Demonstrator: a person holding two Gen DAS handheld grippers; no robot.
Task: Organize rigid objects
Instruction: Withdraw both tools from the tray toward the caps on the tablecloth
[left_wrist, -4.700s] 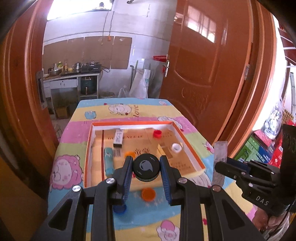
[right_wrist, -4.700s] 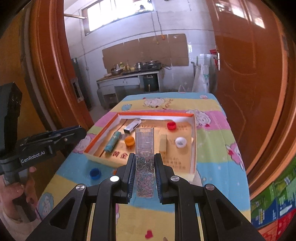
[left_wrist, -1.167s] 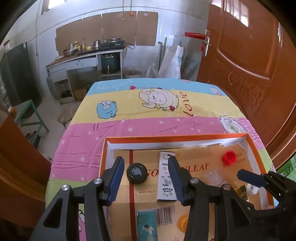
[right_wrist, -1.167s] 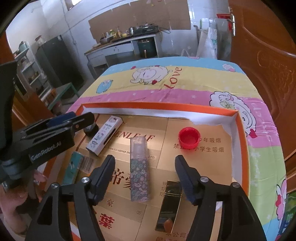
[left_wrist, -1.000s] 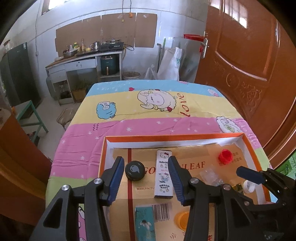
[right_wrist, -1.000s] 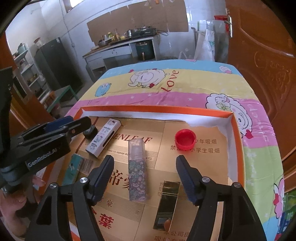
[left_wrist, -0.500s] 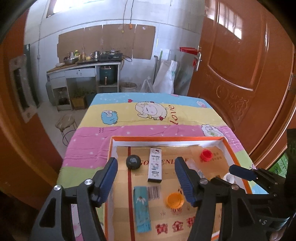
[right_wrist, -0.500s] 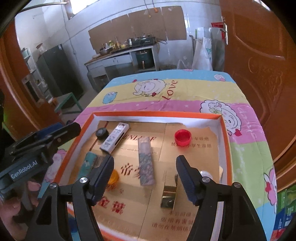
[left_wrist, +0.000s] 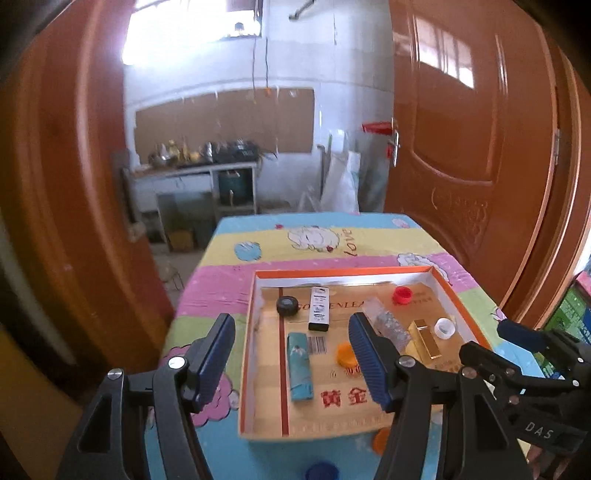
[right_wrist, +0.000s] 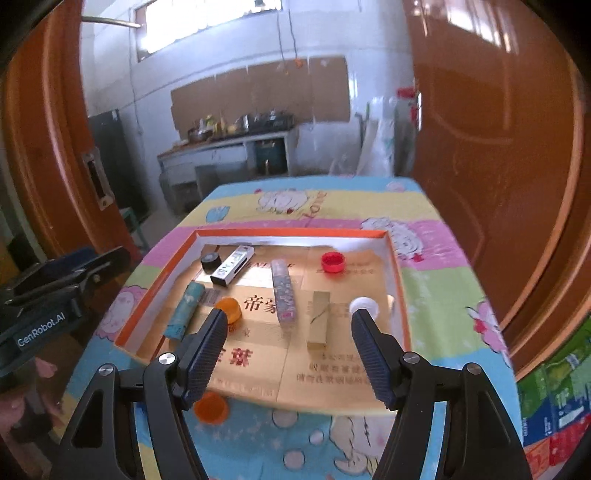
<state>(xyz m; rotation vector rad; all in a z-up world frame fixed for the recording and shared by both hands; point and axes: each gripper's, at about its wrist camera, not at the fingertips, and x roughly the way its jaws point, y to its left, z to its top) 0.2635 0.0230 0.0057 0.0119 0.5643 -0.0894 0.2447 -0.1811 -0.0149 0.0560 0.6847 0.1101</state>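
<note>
L view alone shows blue cap (left_wrist: 322, 472) on tabletop (left_wrist: 221, 280). Tray (right_wrist: 155, 288) holds 9 items; orange cap (right_wrist: 210, 407) outside. Left gripper (left_wrist: 291, 360), right gripper (right_wrist: 289, 352): jaws wide, empty.

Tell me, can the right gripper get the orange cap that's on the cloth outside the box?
Probably yes. The right gripper is open and empty, and the orange cap lies alone on the tablecloth, just outside the box's near edge, close under the left finger. Nothing covers it.
</note>
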